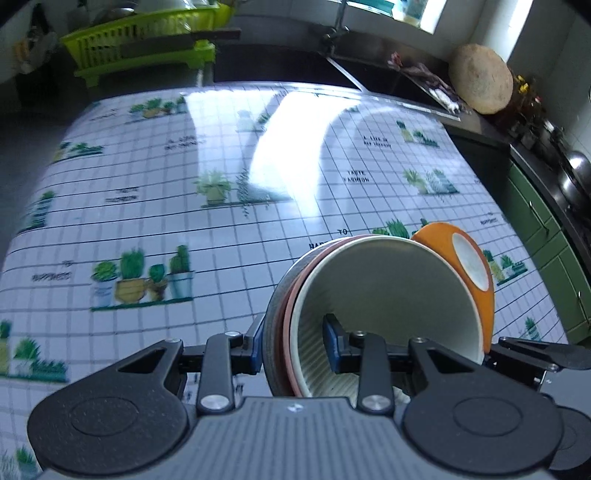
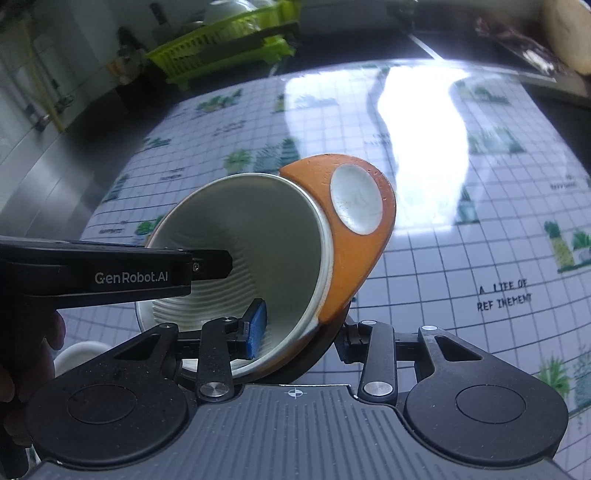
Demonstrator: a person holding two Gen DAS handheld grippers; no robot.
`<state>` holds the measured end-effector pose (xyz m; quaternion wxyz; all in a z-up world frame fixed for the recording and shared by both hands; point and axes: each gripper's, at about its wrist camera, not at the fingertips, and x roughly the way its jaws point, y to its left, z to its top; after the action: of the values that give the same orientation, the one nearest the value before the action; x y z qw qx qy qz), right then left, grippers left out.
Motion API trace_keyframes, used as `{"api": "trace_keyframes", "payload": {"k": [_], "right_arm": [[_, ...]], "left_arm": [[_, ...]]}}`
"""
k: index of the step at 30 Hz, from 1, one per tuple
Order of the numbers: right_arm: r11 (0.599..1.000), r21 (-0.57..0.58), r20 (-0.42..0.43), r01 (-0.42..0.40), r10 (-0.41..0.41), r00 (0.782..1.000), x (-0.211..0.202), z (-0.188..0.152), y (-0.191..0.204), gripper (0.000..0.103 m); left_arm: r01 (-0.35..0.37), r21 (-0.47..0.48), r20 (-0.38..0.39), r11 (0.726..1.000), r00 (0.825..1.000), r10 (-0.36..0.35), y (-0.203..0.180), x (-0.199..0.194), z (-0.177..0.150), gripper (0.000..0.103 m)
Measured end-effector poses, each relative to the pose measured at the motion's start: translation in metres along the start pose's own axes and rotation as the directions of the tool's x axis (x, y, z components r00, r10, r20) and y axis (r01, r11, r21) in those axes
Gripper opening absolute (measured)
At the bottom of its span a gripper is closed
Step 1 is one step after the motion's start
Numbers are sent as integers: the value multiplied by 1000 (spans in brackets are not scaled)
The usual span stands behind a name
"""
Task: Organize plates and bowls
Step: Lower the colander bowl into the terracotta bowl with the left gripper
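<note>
A nested stack of bowls is held tilted on its side above the table. Its inner bowl is pale green with a ribbed inside, and it also shows in the right wrist view. An orange bowl with a white foot lies around its right side, and it also shows in the right wrist view. My left gripper is shut on the stack's left rim, one blue pad inside, one outside. My right gripper is shut on the right rim, over the pale green and orange walls.
The table has a glossy plant-print grid cloth. A lime-green dish rack holding dishes stands on the counter at the far left. A sink and tap lie behind the table. Green cabinets and pots are at the right.
</note>
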<state>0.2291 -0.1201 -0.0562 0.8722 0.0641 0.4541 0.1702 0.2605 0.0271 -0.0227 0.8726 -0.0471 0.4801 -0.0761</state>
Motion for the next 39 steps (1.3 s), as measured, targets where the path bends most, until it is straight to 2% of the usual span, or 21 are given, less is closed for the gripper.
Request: {"api": "trace_keyframes", "payload": {"k": [11,21,28,39], "right_arm": [[988,-126,11,-92,94,995,-46,-25,43,39],[958,-223,-44,-183,178,983,-57,-63,84,39],[936,-270,-100,-228,208,973,-50,-84,105,39],[918,-314,-151,-242,203,967,-34,-102,123,37]], "left_arm": [[-86,-98,72,991,993,94,11,-78,-48,31],[-157,-214,70,964,982,175,36,-117,-108,31],[-188,-281,33,941,978,205,56,-125,-141,31],[-227,-332,-22,916,972,233,75,-118,-164,31]]}}
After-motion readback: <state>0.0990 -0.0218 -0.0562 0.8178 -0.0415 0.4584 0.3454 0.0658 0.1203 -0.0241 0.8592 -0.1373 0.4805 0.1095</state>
